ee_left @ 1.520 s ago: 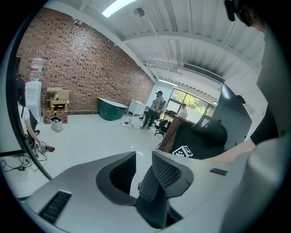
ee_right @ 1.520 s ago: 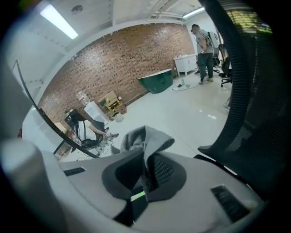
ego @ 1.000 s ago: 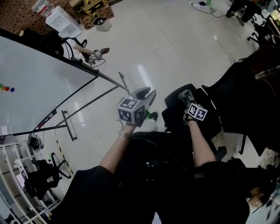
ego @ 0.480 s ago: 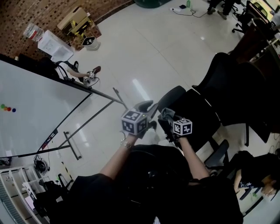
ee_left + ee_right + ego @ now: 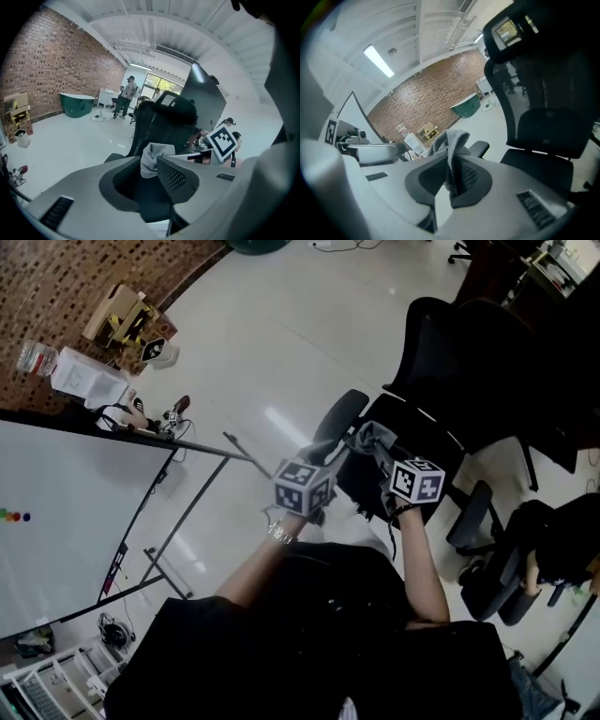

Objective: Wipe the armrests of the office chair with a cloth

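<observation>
A black office chair (image 5: 427, 442) stands in front of me in the head view, and its near armrest (image 5: 337, 415) points up and to the left. My right gripper (image 5: 380, 451) is shut on a grey cloth (image 5: 368, 436), held just right of that armrest above the seat's front. In the right gripper view the cloth (image 5: 451, 145) stands up from the right gripper (image 5: 452, 176), with the armrest (image 5: 481, 148) right behind it. My left gripper (image 5: 330, 452) hovers open beside the armrest. The left gripper (image 5: 150, 174) holds nothing, and the cloth (image 5: 151, 158) shows beyond its jaws.
A whiteboard (image 5: 66, 512) on a metal stand fills the left. A second black chair (image 5: 487, 554) and a seated person (image 5: 553, 540) are at the right. Boxes (image 5: 117, 315) lie by the brick wall. Standing people (image 5: 126, 93) and a green tub (image 5: 77, 104) are far off.
The head view has swung, so the chair now lies further up the picture. Both grippers stay close together by the armrest, and the right one keeps the cloth.
</observation>
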